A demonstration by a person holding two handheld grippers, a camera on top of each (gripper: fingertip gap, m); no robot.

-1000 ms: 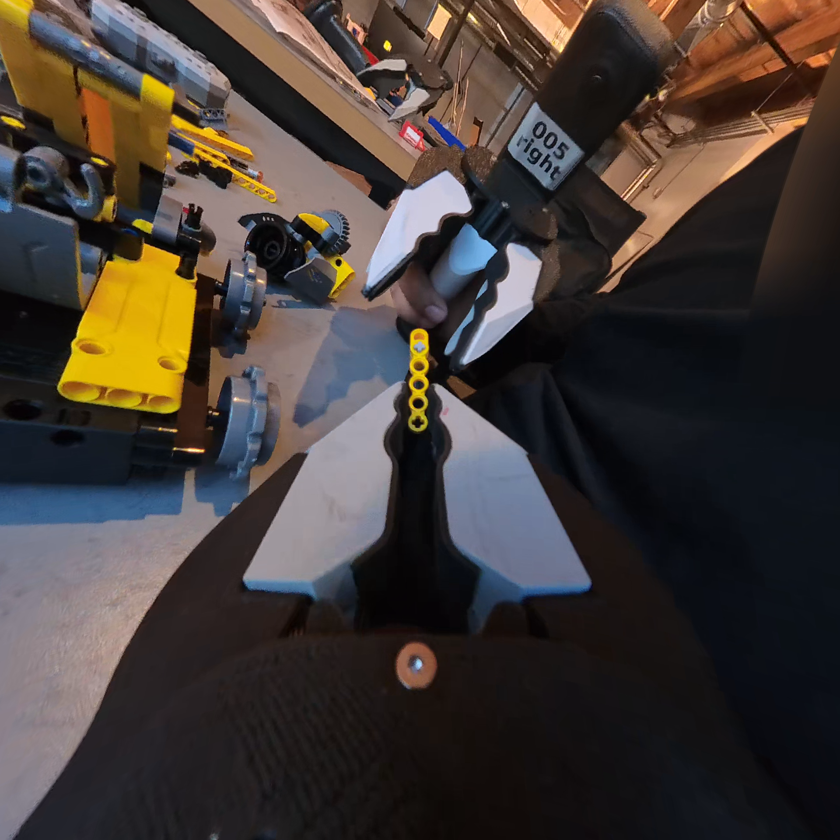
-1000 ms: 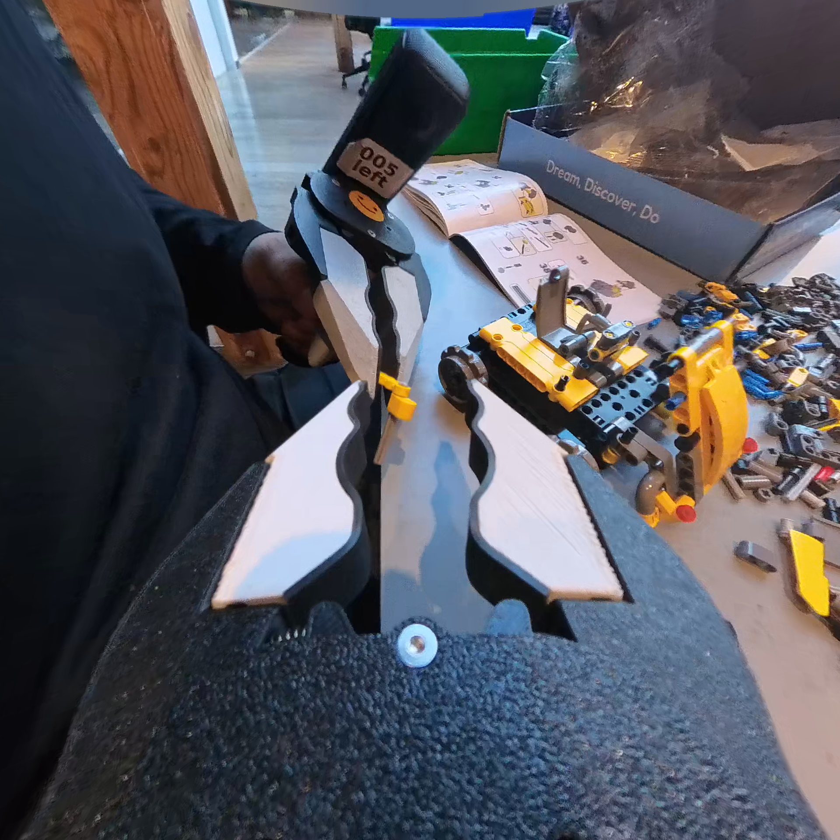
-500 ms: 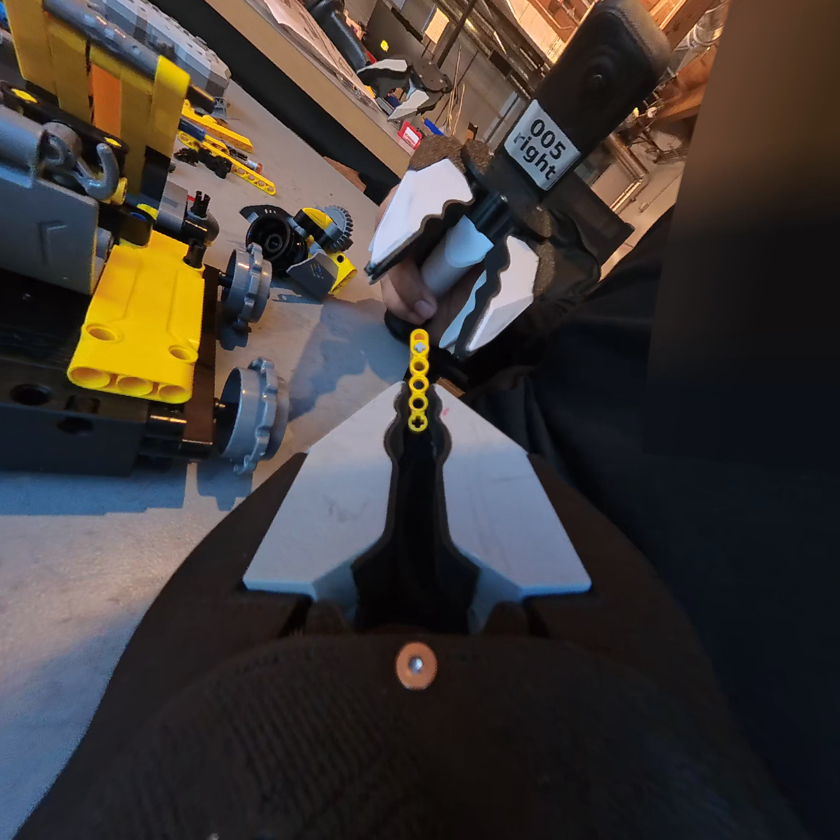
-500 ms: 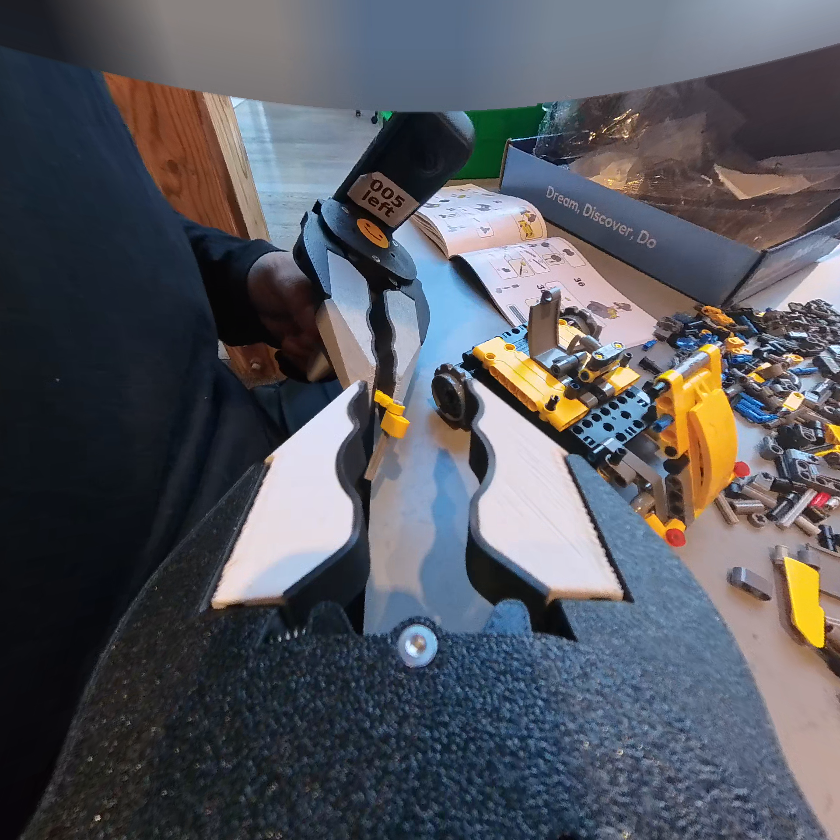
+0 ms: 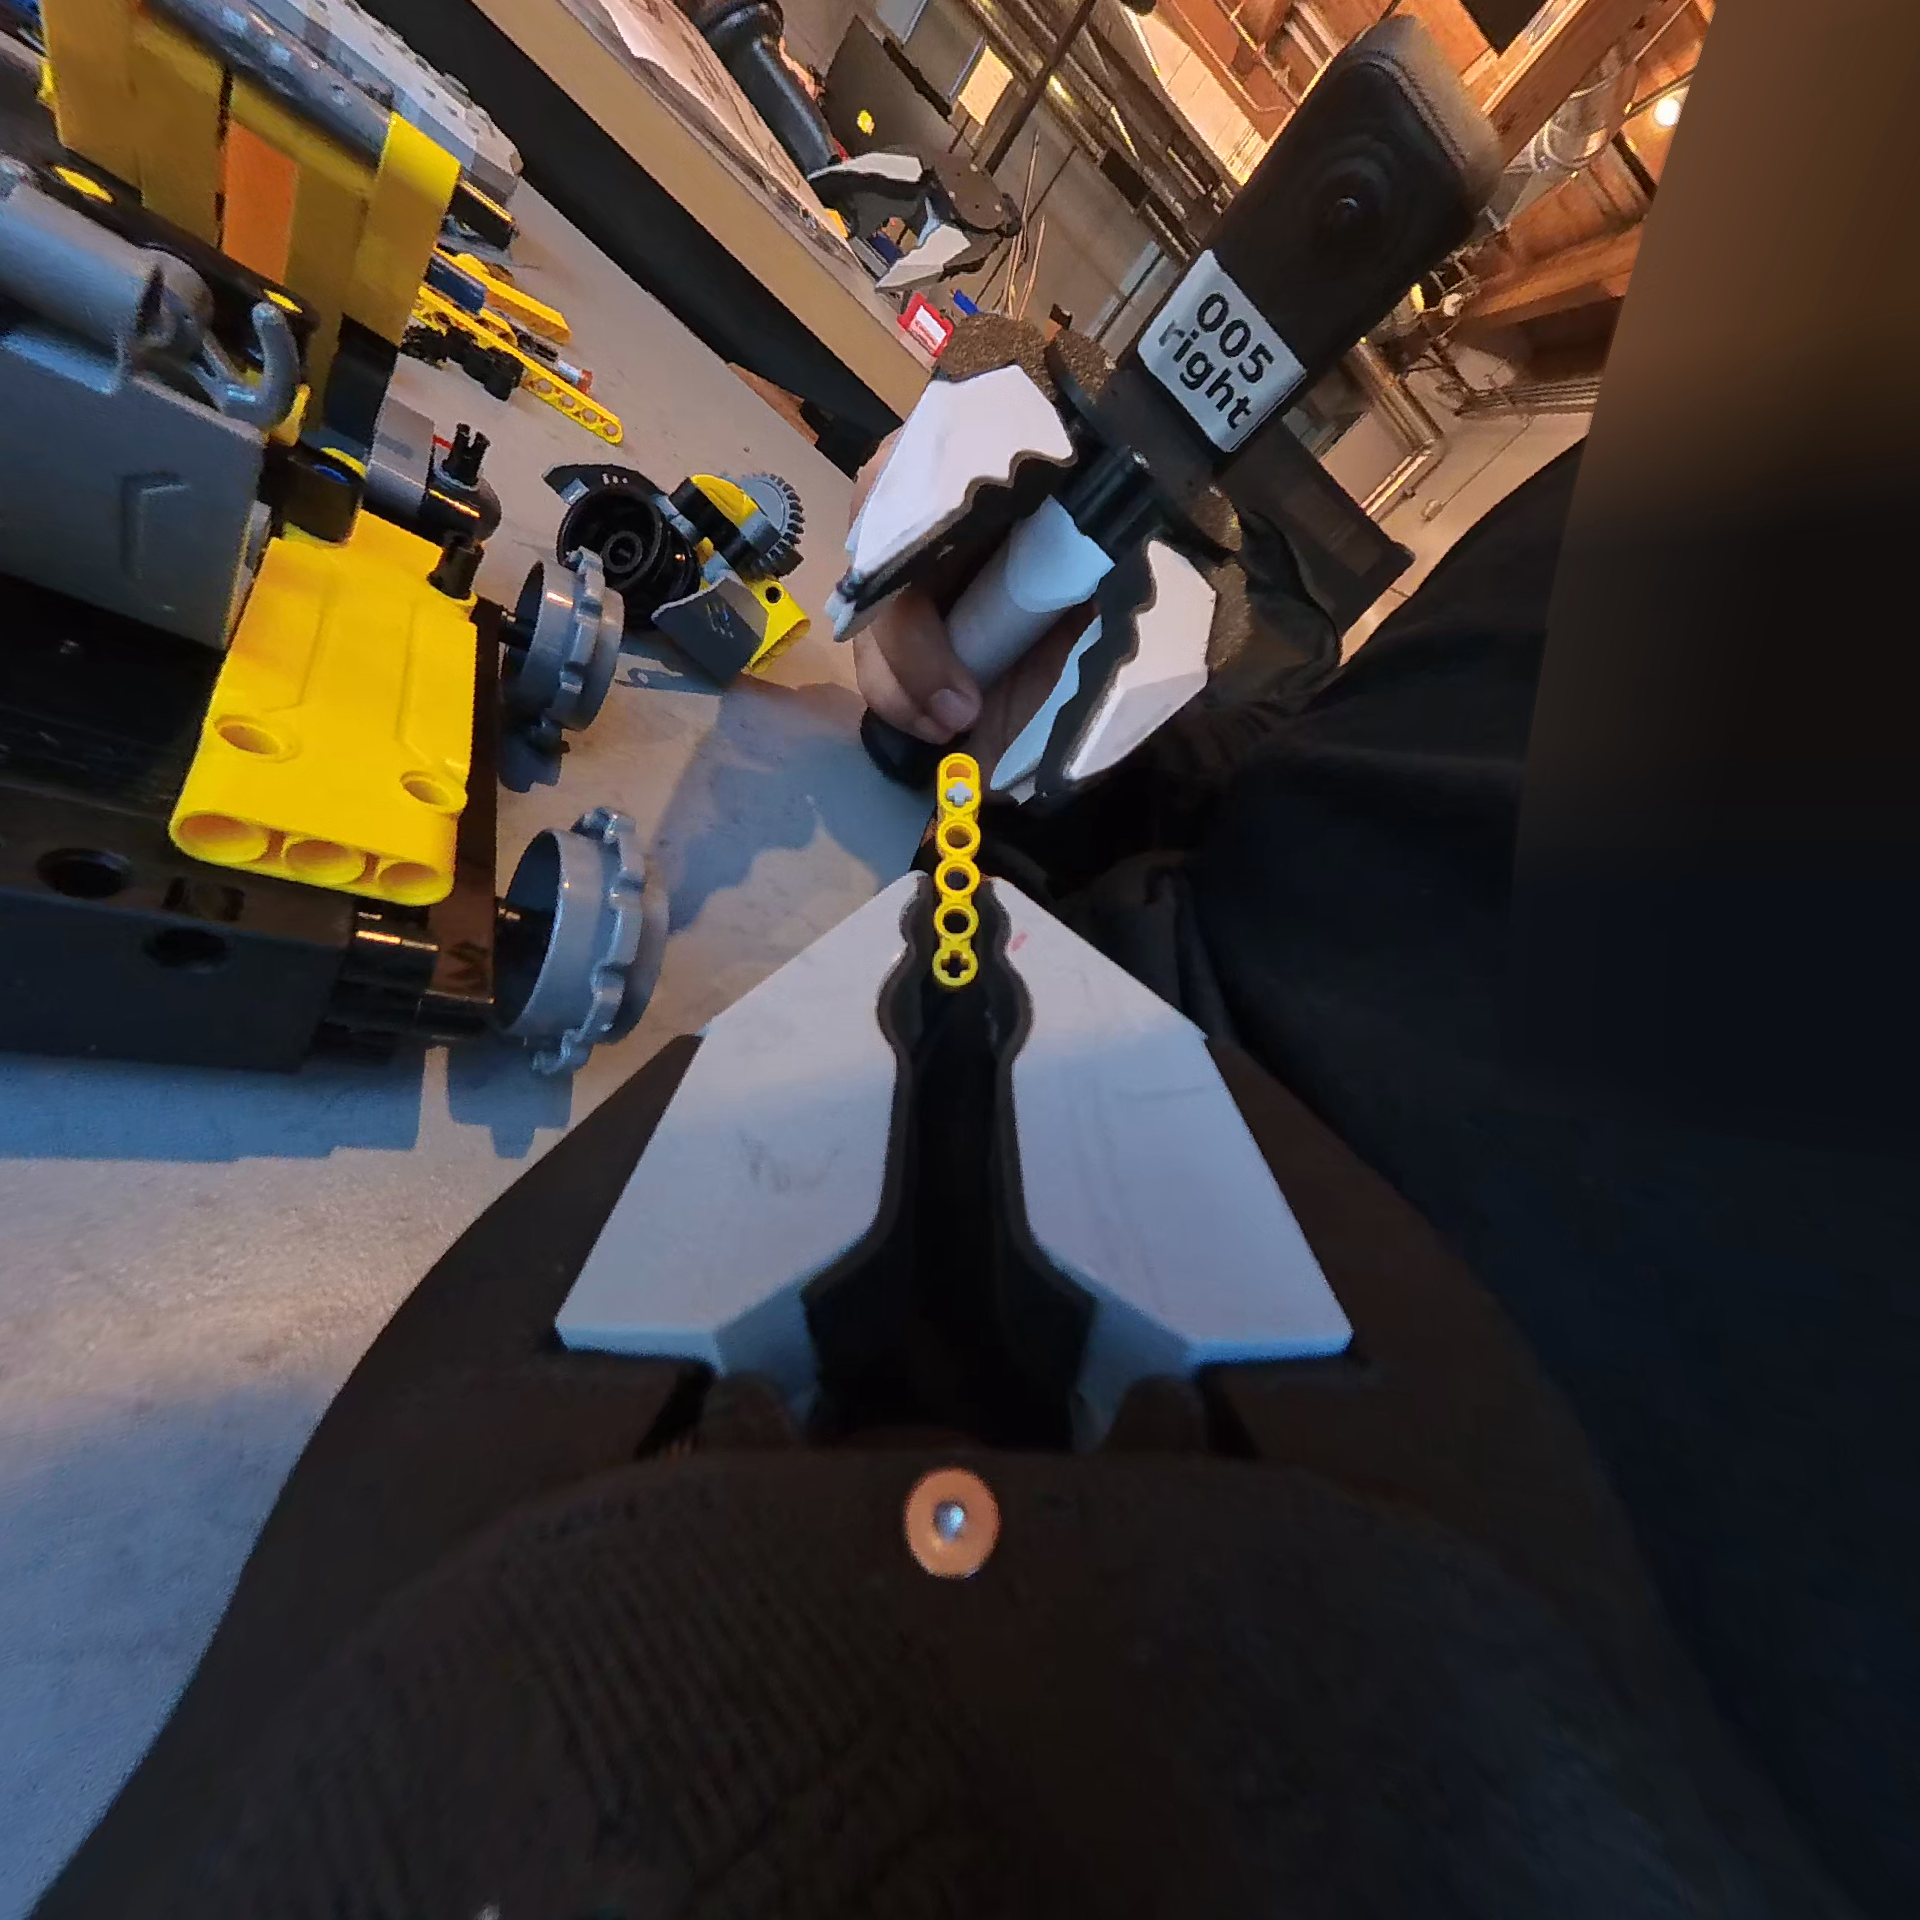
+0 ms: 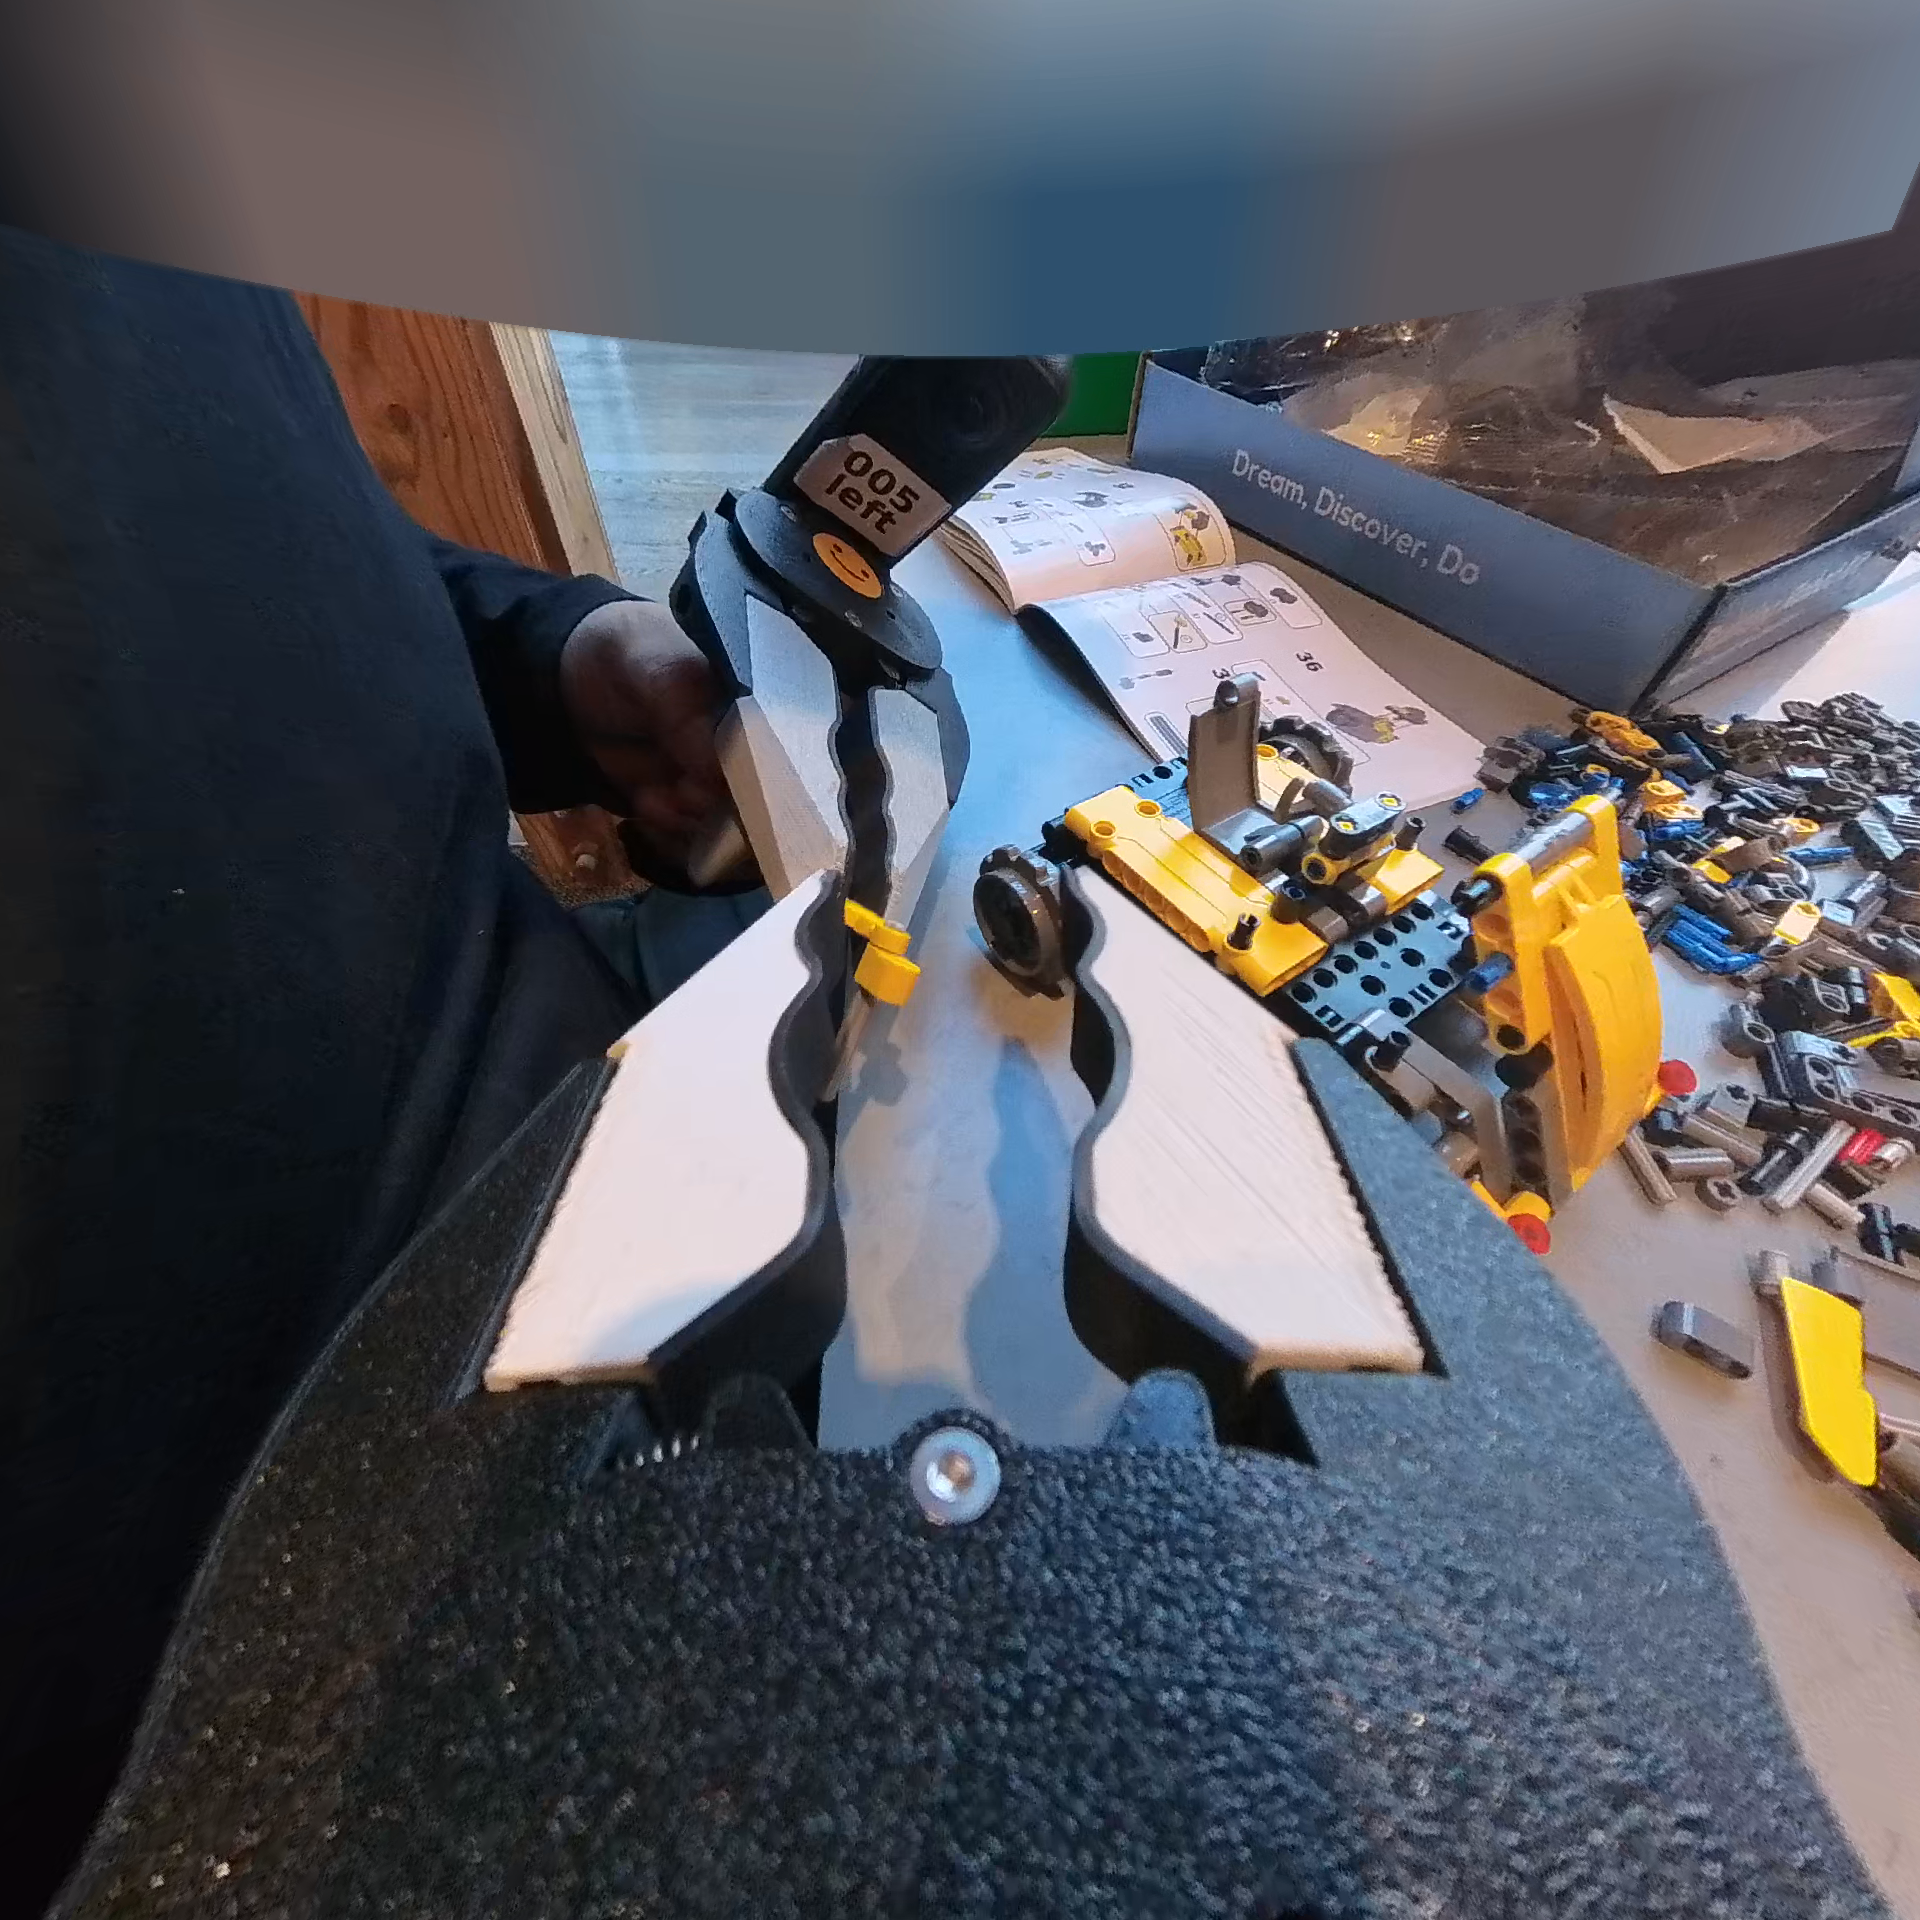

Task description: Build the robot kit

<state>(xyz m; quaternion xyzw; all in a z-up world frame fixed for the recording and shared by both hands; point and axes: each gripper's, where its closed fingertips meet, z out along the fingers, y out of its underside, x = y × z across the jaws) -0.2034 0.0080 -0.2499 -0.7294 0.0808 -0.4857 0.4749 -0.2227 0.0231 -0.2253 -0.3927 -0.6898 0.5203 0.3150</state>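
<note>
My left gripper (image 5: 956,909) is shut on a short yellow beam with holes (image 5: 956,873), which sticks out past the fingertips. In the right wrist view the left gripper (image 6: 873,904) hangs tips-down with the yellow beam (image 6: 883,956) just inside my right gripper's left finger. My right gripper (image 6: 948,883) is open and empty, and its jaws stand wide apart. It also shows in the left wrist view (image 5: 935,701), just beyond the beam's tip. A yellow and black brick vehicle model (image 6: 1351,935) stands on the grey table, to the right of the right gripper.
The model (image 5: 312,707) fills the left of the left wrist view, with a small wheel sub-assembly (image 5: 686,561) behind it. A pile of loose parts (image 6: 1766,831), an open instruction booklet (image 6: 1143,603) and a dark cardboard box (image 6: 1455,551) lie at the right. A person in dark clothing is close by. Only a small space, under 4 cm, lies between the two pairs of fingers.
Both grippers keep the same pose toward each other. The right wrist view has tilted, so the table and model sit lower in frame. The left gripper still holds the beam.
</note>
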